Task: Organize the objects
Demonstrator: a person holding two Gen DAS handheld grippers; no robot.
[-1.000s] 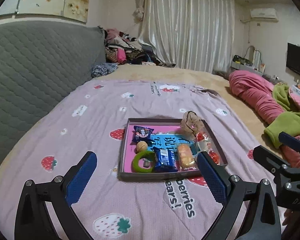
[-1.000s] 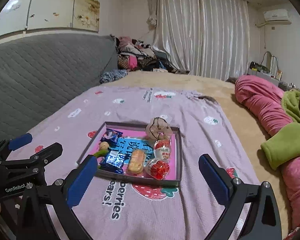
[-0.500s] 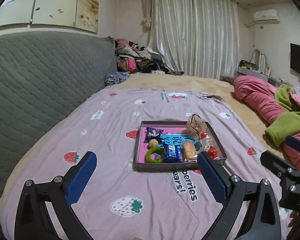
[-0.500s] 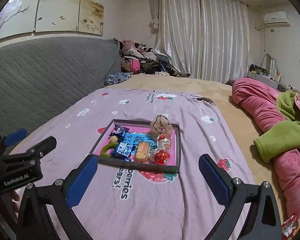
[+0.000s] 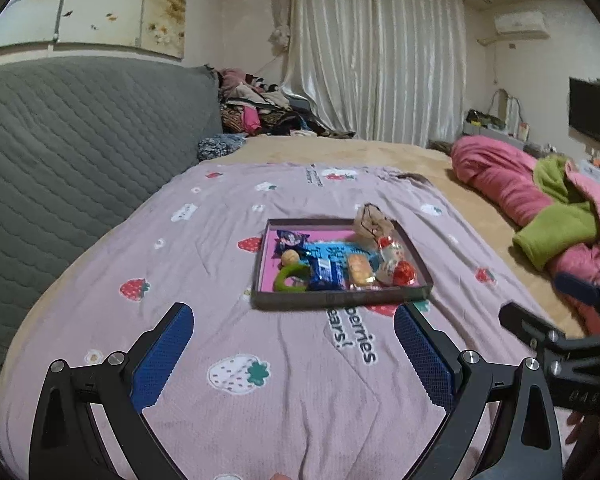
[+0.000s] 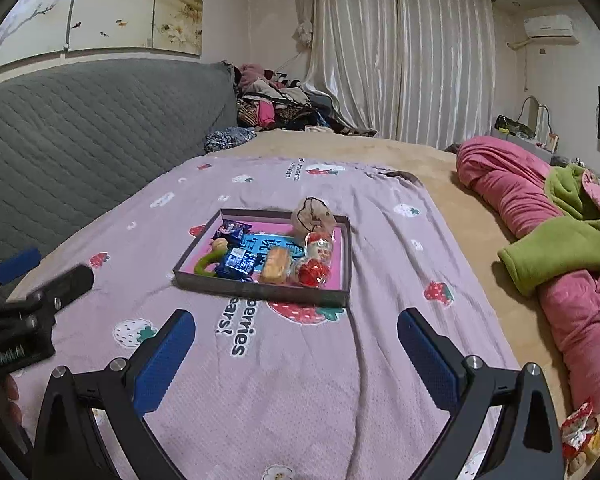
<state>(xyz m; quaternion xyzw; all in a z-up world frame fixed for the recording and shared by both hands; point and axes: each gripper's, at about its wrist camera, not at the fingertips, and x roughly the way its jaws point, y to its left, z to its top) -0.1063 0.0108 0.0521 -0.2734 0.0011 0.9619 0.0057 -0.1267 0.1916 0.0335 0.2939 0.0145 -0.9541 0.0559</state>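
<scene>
here both the left claw (image 5: pixel 294 328) and right claw (image 6: pixel 296 334) gape wide, holding nothing, above the bed's blanket (image 5: pixel 300 380), while the tray (image 6: pixel 260 289) holds wrapped snacks (image 6: pixel 238 262).

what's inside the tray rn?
In the tray: green ring, blue wrapper, purple packet, small round ball, yellow cake, red-wrapped sweets, beige pouch. A blue card lies beneath, mostly covered.

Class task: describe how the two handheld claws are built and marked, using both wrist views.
Each claw, left and right, has two black angular fingers with silver screws and textured blue pads. The left claw's black body carries white lettering, too blurred to read. No cables or sleeves show.
</scene>
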